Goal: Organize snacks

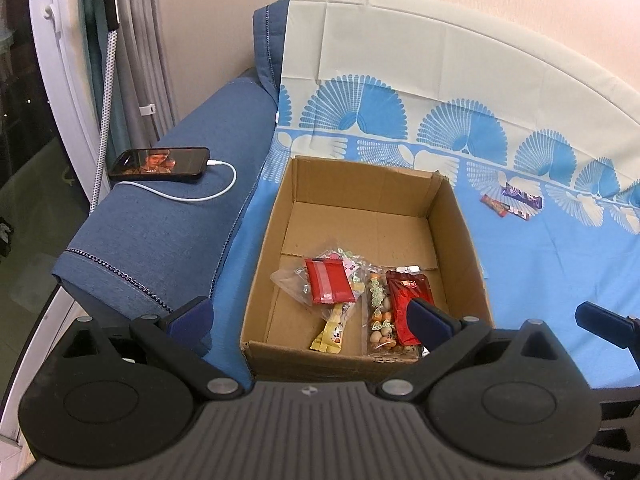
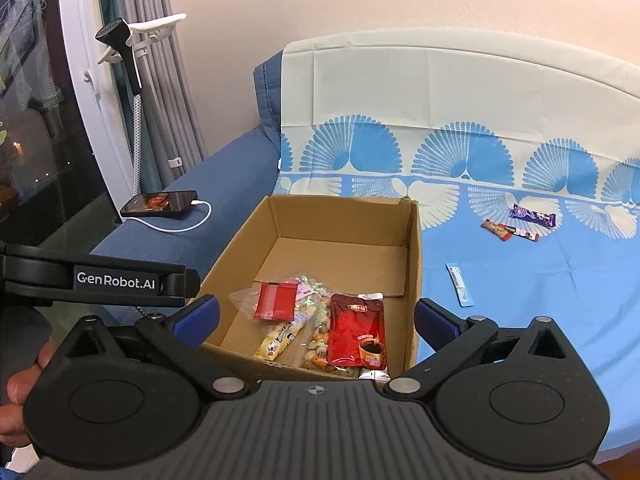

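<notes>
Currently listed: cardboard box (image 2: 414, 280) on the blue cloth (image 2: 540, 320), holding several snack packets (image 2: 356, 326) bunched at its near end (likely dropped there for collecting). Beyond the box, to its right: three wrapped bars (image 2: 520, 226) and a pale stick packet (image 2: 460, 288), uncollected. Right gripper (image 2: 316, 314) and left gripper (image 1: 308, 318): jaws wide apart, empty, above the box's near edge.

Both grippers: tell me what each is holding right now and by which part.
Nothing is held. The left gripper and right gripper both stand open and empty above the cardboard box; the snacks lie loose inside.
</notes>
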### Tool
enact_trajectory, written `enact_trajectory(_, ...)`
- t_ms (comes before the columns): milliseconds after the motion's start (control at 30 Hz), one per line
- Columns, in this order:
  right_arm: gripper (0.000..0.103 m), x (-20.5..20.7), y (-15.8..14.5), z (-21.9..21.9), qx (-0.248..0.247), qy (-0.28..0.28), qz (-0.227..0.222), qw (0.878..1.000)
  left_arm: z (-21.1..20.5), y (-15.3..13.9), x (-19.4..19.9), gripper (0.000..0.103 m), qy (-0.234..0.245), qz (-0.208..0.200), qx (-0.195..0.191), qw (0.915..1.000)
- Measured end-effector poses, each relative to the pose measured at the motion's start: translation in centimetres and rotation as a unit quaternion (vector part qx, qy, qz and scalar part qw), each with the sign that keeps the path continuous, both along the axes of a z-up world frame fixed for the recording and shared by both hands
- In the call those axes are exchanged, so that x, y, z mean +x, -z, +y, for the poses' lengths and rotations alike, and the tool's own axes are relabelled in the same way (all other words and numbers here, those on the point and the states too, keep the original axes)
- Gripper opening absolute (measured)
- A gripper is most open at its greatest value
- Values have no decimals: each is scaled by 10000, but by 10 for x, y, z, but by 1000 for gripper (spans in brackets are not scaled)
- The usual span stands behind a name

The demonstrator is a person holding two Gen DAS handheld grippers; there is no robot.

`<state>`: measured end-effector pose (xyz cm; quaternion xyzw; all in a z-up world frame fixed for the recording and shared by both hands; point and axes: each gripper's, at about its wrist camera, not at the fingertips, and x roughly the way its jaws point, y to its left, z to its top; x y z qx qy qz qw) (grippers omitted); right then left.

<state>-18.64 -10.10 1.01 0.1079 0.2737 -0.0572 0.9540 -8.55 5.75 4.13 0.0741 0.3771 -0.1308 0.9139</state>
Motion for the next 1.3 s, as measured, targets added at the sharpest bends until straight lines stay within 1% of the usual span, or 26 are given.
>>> enact_trajectory(467, 103, 2, 3, -2, 78, 69, 61, 9999, -2, 4, 4, 103, -2, 74, 74, 9999)
enact_trajectory(767, 103, 3, 8, -14, 215, 216, 66, 9995, -9, 5, 10, 103, -16, 106, 160, 9998)
enact_trajectory(1067, 103, 1, 16, -40, 376, 510, 91, 9980, -28, 4, 19, 103, 85, 161, 215, 9996)
enact_trajectory(1300, 103, -6, 19, -71, 335, 846, 110, 9958, -56, 4, 25, 103, 300, 260, 181, 9990)
